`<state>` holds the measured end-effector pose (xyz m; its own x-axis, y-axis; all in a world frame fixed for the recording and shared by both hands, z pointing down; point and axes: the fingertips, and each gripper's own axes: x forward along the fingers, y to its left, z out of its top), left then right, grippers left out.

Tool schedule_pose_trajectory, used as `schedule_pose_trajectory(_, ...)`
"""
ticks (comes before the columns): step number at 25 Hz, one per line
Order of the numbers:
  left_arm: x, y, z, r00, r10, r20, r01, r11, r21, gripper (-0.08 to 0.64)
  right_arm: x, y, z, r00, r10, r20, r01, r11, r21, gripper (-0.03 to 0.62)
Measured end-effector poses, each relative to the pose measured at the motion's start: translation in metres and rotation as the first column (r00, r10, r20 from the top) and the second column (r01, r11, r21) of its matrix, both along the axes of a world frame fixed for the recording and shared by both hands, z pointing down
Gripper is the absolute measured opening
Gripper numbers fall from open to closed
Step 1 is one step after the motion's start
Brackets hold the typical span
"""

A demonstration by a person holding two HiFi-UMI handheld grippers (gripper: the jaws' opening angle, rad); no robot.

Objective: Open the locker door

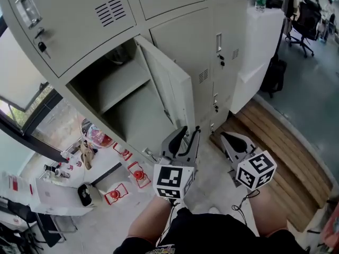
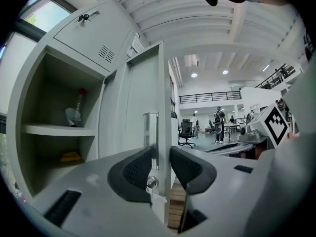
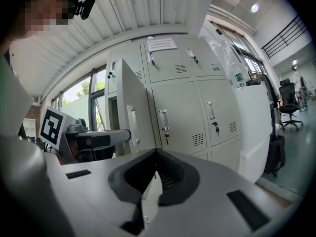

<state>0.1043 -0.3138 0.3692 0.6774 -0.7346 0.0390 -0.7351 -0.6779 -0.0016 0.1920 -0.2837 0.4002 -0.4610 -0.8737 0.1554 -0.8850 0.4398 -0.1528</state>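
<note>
Straddling locker door (image 2: 143,93) free edge; L tongs (image 2: 161,156) apart.

The locker door (image 1: 170,83) looks like smooth painted metal — pale grey and matt. Its handle (image 2: 150,132) is shiny metal. The left gripper (image 2: 160,157) is smooth grey plastic, and its fingers (image 2: 136,174) have dark, bumpy pads (image 2: 186,168). The floor strip (image 1: 280,136) is brown wood planks.

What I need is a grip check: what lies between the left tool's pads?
The free edge of the pale grey metal locker door stands inside the left tool, pads apart, seen in the left gripper view.
</note>
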Motion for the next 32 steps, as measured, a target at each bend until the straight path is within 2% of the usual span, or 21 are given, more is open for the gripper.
schedule_pose_trajectory(14,0.036,-0.012,0.000,0.992,0.122,-0.034,-0.124,0.991,-0.059,0.121,0.009,0.004,-0.016,0.998,0.054,0.006,-0.055,0.998,0.038,0.054)
schedule_pose_trajectory(19,0.048,-0.014,0.001,0.989,0.150,-0.017,-0.150,0.986,-0.067,0.117,0.013,0.005,-0.019,0.998,0.066,0.010,-0.067,0.997,0.048,0.054)
schedule_pose_trajectory(24,0.051,-0.009,-0.004,0.989,0.144,0.023,-0.143,0.990,-0.016,0.117,0.015,0.006,-0.021,0.997,0.069,0.015,-0.070,0.996,0.054,0.054)
schedule_pose_trajectory(32,0.050,0.000,-0.011,0.994,0.110,0.013,-0.110,0.994,-0.004,0.117,0.020,0.012,-0.024,0.999,0.040,0.017,-0.041,0.998,0.057,0.054)
